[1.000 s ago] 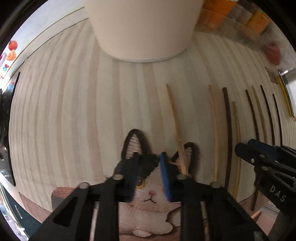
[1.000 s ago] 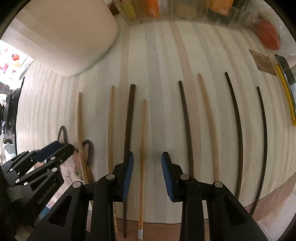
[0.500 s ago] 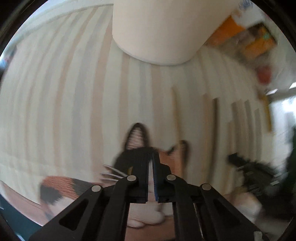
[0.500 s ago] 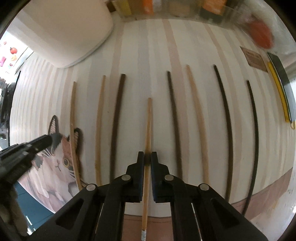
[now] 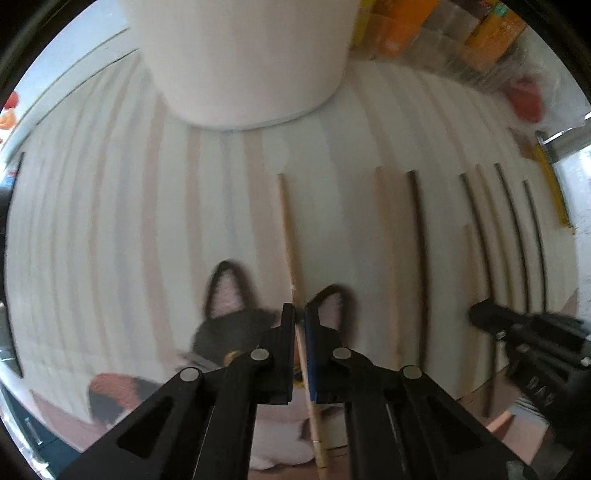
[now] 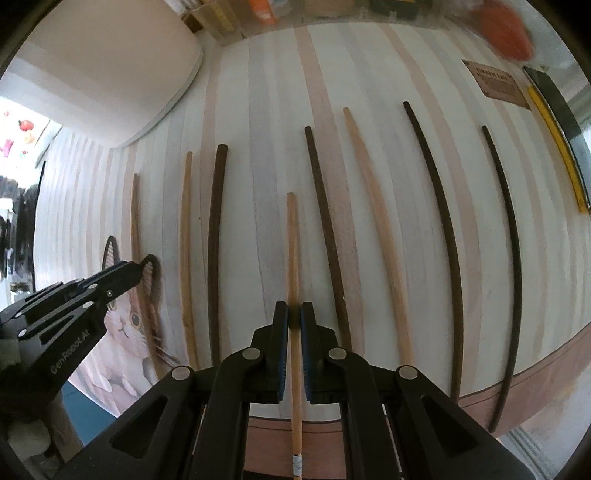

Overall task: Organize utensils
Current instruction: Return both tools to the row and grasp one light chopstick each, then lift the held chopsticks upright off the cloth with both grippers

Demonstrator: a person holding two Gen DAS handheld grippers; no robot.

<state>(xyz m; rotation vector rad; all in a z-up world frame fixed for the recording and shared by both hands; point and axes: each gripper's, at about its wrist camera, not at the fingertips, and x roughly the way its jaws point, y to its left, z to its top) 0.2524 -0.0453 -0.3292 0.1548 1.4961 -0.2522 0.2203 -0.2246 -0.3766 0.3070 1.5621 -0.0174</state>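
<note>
Several light and dark chopsticks lie side by side on a striped mat (image 6: 258, 110). My right gripper (image 6: 294, 314) is shut on a light wooden chopstick (image 6: 291, 240) that points away from me. My left gripper (image 5: 299, 314) is shut on another light chopstick (image 5: 286, 229), the leftmost one, above the cat picture (image 5: 229, 295). The left gripper also shows in the right wrist view (image 6: 122, 273), and the right gripper shows in the left wrist view (image 5: 480, 317). A large white container (image 5: 243, 55) stands beyond the chopsticks.
A dark chopstick (image 6: 214, 240) and a light one (image 6: 186, 240) lie left of my right gripper; dark (image 6: 325, 221) and light (image 6: 376, 229) ones lie right. Orange packages (image 5: 491, 33) line the back. A brown card (image 6: 498, 81) and a yellow-edged tool (image 6: 554, 140) sit far right.
Both grippers went from open to shut, each closing on a light chopstick. The left gripper shifted right from over the cat picture onto the leftmost chopstick.
</note>
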